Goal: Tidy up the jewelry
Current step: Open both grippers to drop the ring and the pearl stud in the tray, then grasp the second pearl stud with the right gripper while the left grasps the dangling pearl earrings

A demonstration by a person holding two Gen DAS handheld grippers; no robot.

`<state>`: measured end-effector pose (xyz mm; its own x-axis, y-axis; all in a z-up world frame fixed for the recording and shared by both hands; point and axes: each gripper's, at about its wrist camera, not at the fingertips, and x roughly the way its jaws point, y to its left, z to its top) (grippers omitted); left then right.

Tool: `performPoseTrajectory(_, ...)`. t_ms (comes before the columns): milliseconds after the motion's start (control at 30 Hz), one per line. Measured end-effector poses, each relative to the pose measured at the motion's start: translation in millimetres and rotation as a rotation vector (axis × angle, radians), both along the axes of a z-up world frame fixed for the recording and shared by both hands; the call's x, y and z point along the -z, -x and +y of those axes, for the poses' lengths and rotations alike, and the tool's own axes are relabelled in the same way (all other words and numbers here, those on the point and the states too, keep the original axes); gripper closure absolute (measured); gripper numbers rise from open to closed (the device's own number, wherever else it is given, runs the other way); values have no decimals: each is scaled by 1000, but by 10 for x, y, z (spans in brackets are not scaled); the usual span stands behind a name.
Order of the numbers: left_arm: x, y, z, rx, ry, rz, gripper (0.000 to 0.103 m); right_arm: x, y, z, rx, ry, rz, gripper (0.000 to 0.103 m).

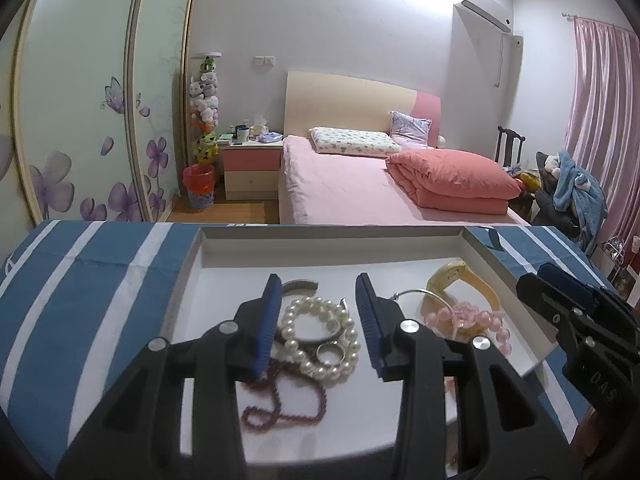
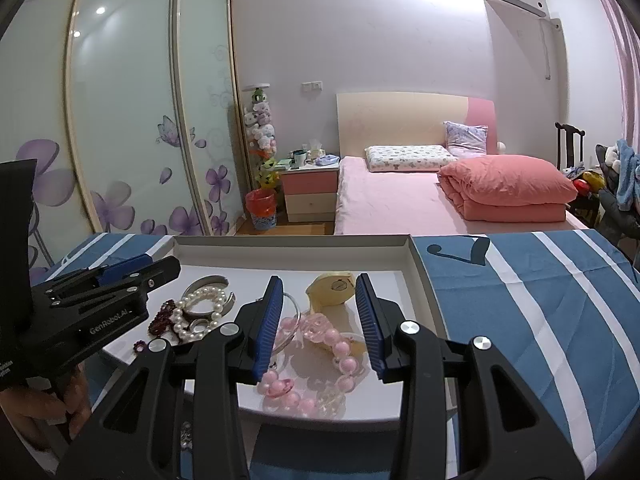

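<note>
A white tray (image 1: 320,236) lies on a blue-and-white striped cloth (image 1: 80,300). My left gripper (image 1: 318,290) hovers open over a pearl bracelet (image 1: 354,336), a silver ring (image 1: 334,347) and a dark red bead chain (image 1: 320,408); its pads touch none of them. My right gripper (image 2: 318,286) stands open above a pink bead bracelet (image 2: 340,346), just in front of a yellow watch (image 2: 332,290). A thin silver hoop (image 2: 294,304) lies by its left pad. Each gripper shows in the other's view: the right (image 1: 540,276) at the tray's right rim, the left (image 2: 160,262) over the tray's left side.
A grey bangle (image 1: 300,285) lies behind the pearls. A small purple flower piece (image 2: 139,345) sits near the tray's front left. A hand (image 2: 72,400) holds the left gripper. Beyond the cloth stand a pink bed (image 1: 360,184), a nightstand (image 1: 252,168) and a flowered wardrobe (image 1: 80,120).
</note>
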<state>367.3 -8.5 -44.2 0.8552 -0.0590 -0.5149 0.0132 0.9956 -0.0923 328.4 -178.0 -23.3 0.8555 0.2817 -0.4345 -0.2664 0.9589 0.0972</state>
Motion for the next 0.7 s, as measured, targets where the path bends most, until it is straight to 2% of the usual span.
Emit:
performPoseTrajectory(100,-30,146,60,-3,-3,3,55,15,106,1,-25,13,26,64)
performPoseTrajectory(267,-19,492,213,-3,-20,29,45,159,317,45,-110,43,145,64)
performPoseTrajectory(433,34,737,374,-17,-23,59,41,310,443,117,-182,62,280,64)
performPoseTrajectory(700,78,814,621,-67,15,90,41,466,502,318,-208,120,390,67)
